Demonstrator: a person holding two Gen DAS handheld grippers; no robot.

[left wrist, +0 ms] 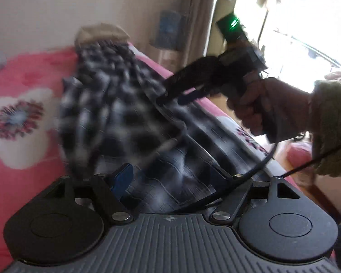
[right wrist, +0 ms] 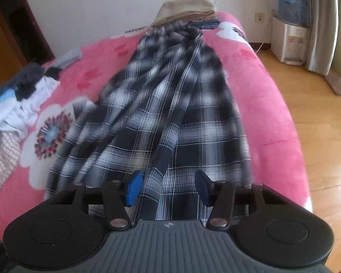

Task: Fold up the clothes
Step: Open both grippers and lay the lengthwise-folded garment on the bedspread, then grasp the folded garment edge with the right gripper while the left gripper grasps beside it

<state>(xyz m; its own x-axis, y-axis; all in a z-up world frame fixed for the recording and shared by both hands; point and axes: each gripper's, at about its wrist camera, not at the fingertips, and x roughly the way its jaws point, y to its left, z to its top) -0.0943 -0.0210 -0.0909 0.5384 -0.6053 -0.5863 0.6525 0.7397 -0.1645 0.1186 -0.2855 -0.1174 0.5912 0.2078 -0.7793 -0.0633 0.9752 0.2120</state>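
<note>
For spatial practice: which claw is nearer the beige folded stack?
Right, apparently: right claw sits partway along the plaid shirt toward the beige stack; left claw sits farther back.

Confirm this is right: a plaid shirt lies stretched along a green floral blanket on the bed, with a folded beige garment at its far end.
Not quite: the blanket is pink with white flowers, not green, as the right wrist view shows. The rest holds: the plaid shirt lies stretched along it on the bed, with a folded beige garment at its far end.
</note>
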